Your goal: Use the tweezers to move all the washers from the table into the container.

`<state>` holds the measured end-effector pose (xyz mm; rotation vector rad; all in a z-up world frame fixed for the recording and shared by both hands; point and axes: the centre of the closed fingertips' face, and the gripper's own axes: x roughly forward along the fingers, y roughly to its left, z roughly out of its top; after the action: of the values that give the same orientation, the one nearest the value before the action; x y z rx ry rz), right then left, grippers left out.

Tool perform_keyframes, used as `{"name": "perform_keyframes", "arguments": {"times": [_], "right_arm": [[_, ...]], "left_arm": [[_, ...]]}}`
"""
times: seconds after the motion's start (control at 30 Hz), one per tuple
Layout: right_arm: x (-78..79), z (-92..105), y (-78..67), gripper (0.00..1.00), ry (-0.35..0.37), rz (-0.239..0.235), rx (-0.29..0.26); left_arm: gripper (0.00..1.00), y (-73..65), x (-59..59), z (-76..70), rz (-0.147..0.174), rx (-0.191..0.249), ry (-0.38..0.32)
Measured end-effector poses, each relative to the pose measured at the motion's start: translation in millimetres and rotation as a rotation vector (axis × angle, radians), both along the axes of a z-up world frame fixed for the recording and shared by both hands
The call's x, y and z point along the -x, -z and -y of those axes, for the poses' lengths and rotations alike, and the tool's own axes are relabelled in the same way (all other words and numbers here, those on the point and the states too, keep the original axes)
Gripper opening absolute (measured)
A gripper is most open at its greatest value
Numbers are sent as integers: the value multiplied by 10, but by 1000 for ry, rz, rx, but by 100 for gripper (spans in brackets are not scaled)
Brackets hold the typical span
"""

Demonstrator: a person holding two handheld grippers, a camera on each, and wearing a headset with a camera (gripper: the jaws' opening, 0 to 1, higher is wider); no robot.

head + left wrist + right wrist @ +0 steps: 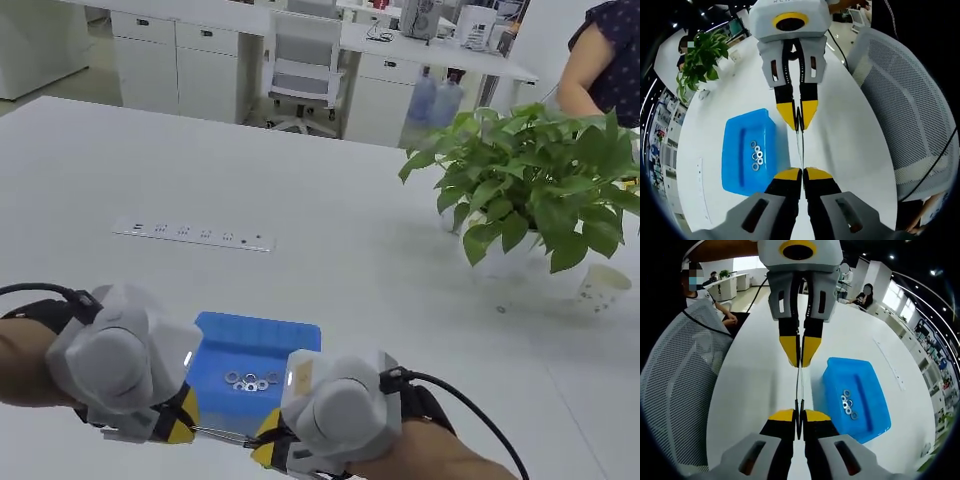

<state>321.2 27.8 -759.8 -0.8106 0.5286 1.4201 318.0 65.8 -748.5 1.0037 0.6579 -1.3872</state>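
Fingers (788, 175) of my left gripper (802, 172) are pressed together on one end of the tweezers (800, 145), with the yellow pads nipping the thin metal. Facing it head-on, the right gripper (798, 415) pinches the other end the same way, so the tool runs in a straight line from one set of tips to the other. I cannot tell whether the tweezers touch the table (330, 210) or hang just above it.

From the head view, the left gripper sits at the lower left and the right gripper at the lower middle, close together with only the tweezers between them. The blue container (260, 326) lies flat on the table just beyond them, on the far side of the tweezers. The washers (250, 381) lie in a small cluster on its floor, some touching each other. In my left gripper view the container is to the left of the tweezers; in the right gripper view it is to their right.

Farther out on the table I see a white power strip (193, 235), and at the right a leafy potted plant (535, 180) with a paper cup (604, 288) just beside it. A mesh chair back (680, 385) stands at the near edge of the table, and a person (605, 55) is behind the plant.
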Motion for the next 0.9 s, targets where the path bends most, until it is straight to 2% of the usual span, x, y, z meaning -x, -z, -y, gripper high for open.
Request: {"name": "perform_keyframes", "arguments": {"times": [0.4,0.7,0.9], "right_arm": [[105,42,236,7,1,-47,18],[94,34,366,9,19,-84,24],[51,35,415,10,30,-99,34]], "left_arm": [[6,273,121,44,-52,2,-14],[7,431,103,29,-76,-3,-27],[7,478,62,22,-88,2,-39]]}}
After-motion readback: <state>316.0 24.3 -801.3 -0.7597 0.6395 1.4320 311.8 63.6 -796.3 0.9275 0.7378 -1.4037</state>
